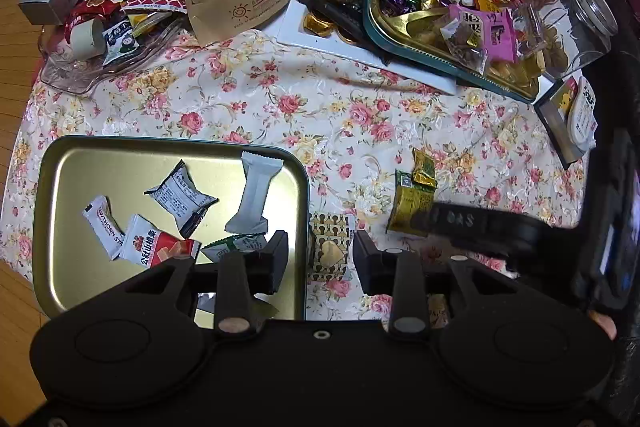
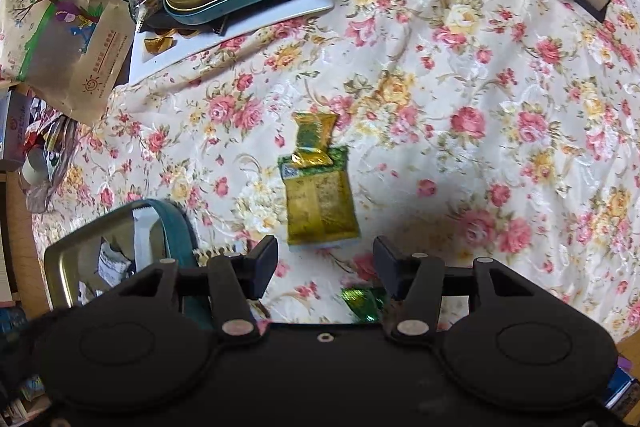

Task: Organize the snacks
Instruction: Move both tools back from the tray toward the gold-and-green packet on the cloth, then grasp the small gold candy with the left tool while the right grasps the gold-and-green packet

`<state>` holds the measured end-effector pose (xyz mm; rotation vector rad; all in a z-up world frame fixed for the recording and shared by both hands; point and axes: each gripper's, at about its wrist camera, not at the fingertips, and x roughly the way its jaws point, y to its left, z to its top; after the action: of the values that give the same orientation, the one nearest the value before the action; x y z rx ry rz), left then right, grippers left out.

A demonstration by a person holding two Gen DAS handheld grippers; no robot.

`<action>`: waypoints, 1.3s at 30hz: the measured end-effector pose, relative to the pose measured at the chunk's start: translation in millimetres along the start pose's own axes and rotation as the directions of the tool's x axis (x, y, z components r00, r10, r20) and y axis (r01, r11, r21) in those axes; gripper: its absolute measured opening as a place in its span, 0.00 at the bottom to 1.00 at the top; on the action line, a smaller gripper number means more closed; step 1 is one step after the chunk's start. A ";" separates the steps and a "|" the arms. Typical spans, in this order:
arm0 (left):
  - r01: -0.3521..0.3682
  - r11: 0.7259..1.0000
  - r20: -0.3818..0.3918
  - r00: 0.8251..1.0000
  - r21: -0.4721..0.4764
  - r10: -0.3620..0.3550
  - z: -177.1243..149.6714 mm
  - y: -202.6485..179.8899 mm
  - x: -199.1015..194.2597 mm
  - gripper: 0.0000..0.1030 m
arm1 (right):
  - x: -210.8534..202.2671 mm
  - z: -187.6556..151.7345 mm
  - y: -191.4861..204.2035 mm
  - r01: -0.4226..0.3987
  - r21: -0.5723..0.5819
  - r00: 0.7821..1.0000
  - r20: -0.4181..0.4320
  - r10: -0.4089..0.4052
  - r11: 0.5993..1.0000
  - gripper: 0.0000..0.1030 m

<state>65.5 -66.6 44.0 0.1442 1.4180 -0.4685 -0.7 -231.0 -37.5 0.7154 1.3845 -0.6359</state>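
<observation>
Warm, dim indoor light on both my views. The gold tin tray (image 1: 80, 167) mirrors it brightly, my right claw's shadow darkens the floral tablecloth (image 2: 440, 75), fisheye bends the edges, and my right view smears with blur.

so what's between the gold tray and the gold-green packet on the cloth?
Left wrist view: one heart-patterned packet beside the tray; then bare floral cloth up to the gold-green packet.

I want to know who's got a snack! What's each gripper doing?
Left gripper: open, holding nothing.
Right gripper: open, holding nothing, above the gold packet.
</observation>
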 end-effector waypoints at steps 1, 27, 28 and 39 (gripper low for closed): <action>0.000 1.000 -0.003 1.000 0.004 0.000 -0.4 0.2 0.5 0.43 | 3.7 2.1 2.6 0.005 0.003 1.000 0.004 -0.005 1.000 0.54; -0.017 1.000 -0.061 0.998 0.023 0.019 -3.8 -16.9 24.8 0.43 | 49.0 6.4 4.6 0.145 -0.057 0.989 0.006 -0.145 0.988 0.41; -0.016 1.000 -0.065 0.998 0.026 0.017 -3.9 -20.3 27.2 0.43 | 46.4 5.7 -3.5 0.143 -0.045 0.990 0.006 -0.143 0.989 0.41; 0.006 0.998 -0.048 0.999 0.057 -0.003 3.0 -76.9 51.2 0.43 | 1.5 -5.0 -89.8 0.020 0.120 0.999 -0.039 -0.015 0.993 0.41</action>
<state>41.9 -148.6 8.5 0.1997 1.4521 -0.5128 -72.4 -284.6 -46.2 0.8157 1.3978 -0.7273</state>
